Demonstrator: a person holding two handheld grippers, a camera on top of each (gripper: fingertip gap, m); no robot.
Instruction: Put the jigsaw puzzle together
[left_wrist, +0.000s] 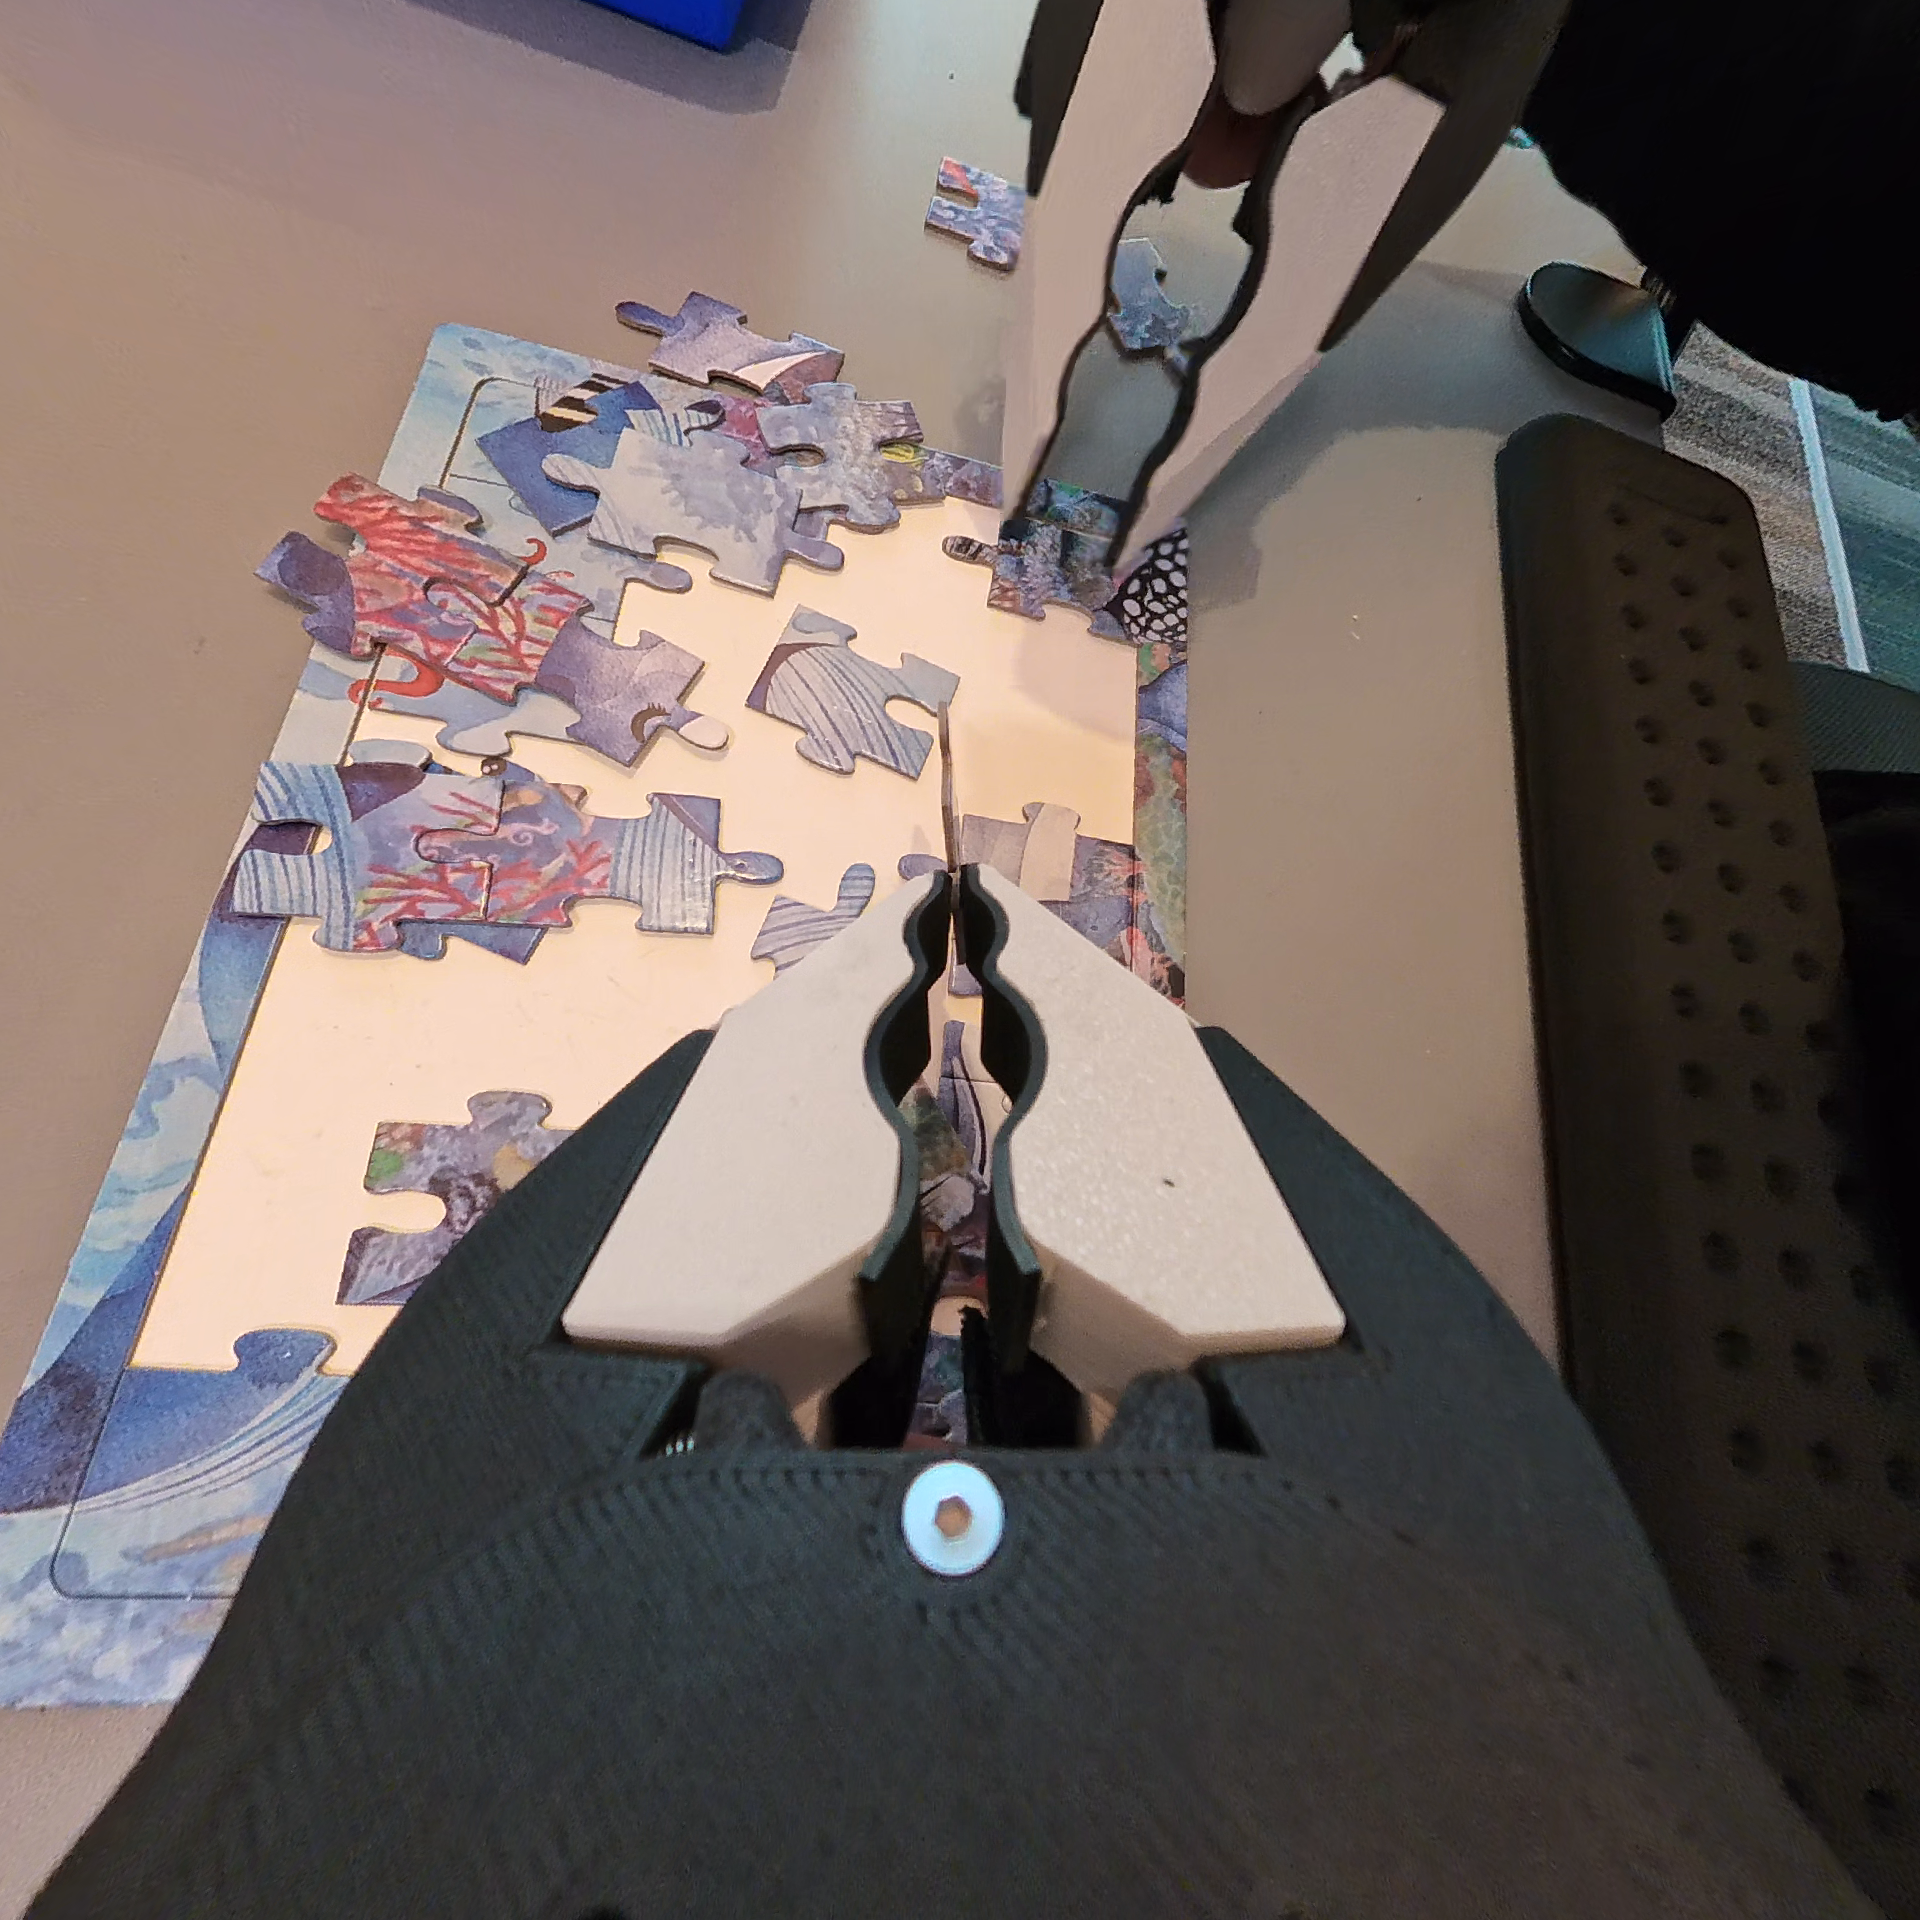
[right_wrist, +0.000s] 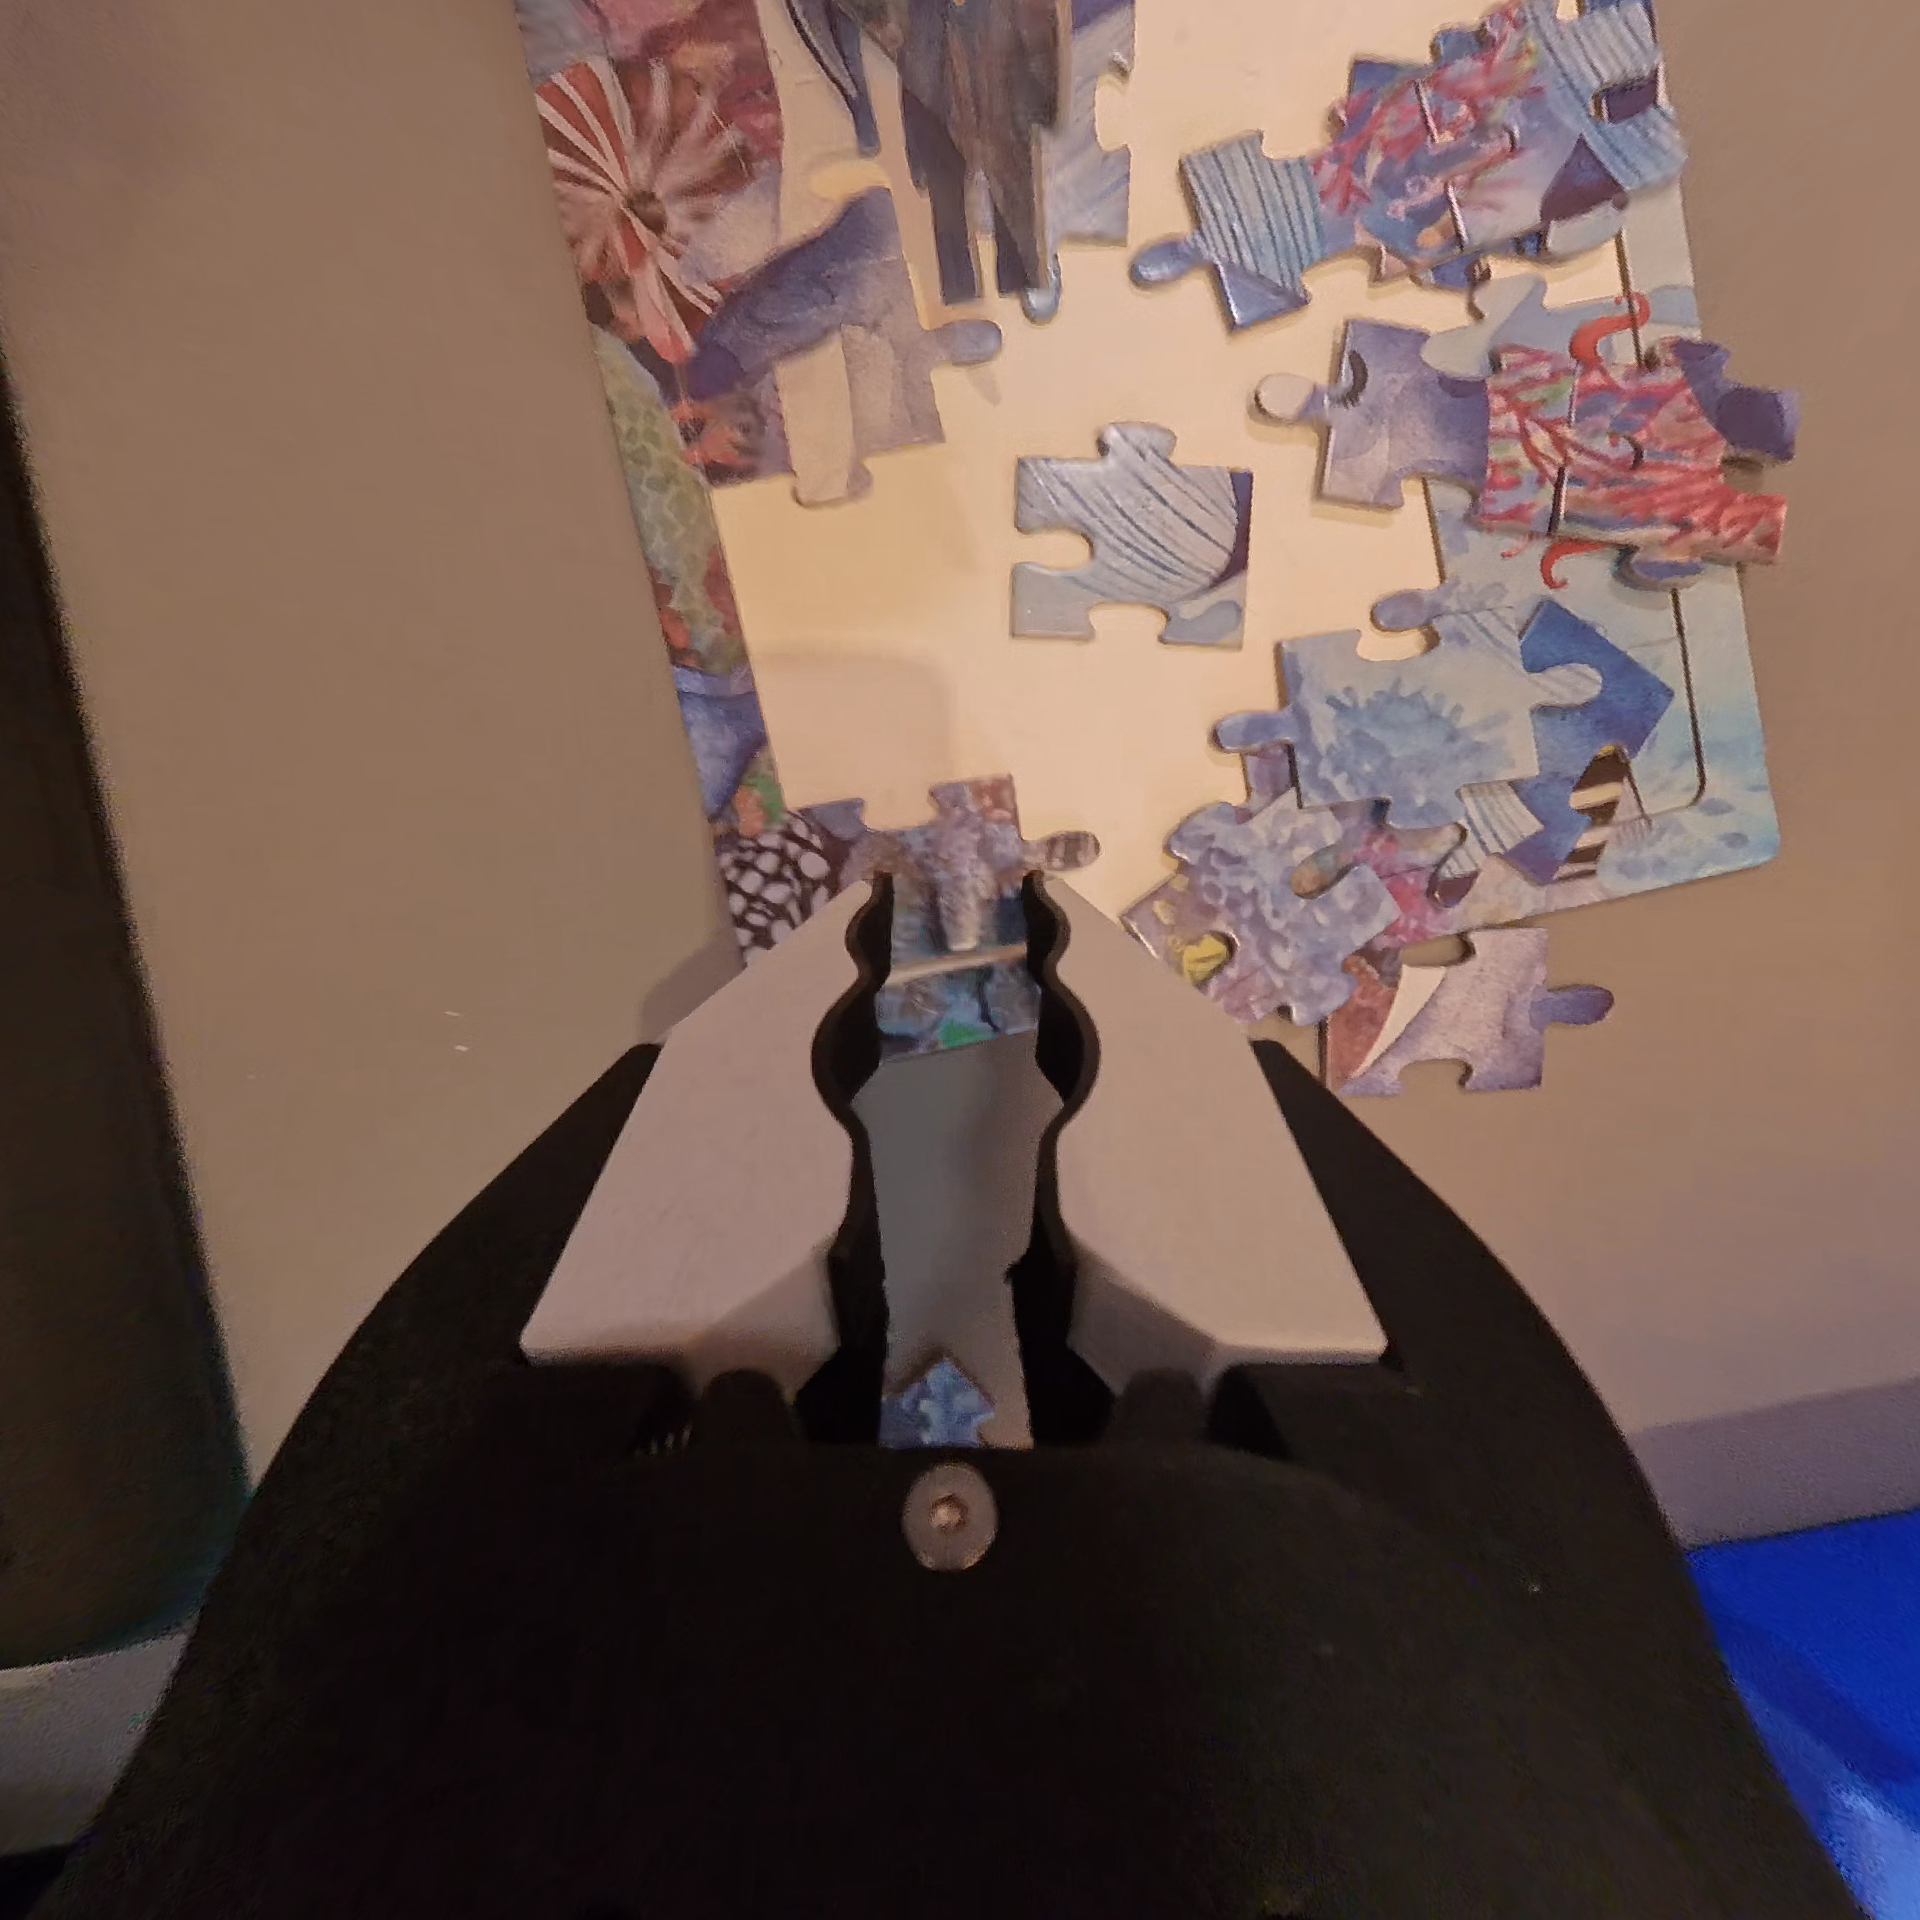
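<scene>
In the left wrist view the left gripper (left_wrist: 954, 883) is closed on a puzzle piece (left_wrist: 945, 774) held on edge above the puzzle tray (left_wrist: 1158, 748); the step in hand looks like fitting pieces, so next this one must be laid flat and matched to a gap. In the right wrist view, the right gripper (right_wrist: 956, 883) is partly open astride a coral piece (right_wrist: 961, 852) in the tray's 6 o'clock corner. A striped piece (right_wrist: 1138, 535) sits alone mid-tray, and loose pieces (right_wrist: 1455, 748) are heaped at 3 o'clock.

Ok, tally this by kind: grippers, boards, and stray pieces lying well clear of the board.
Grippers: 2 (left, right)
Board: 1
Stray pieces: 2
Total: 5
</scene>
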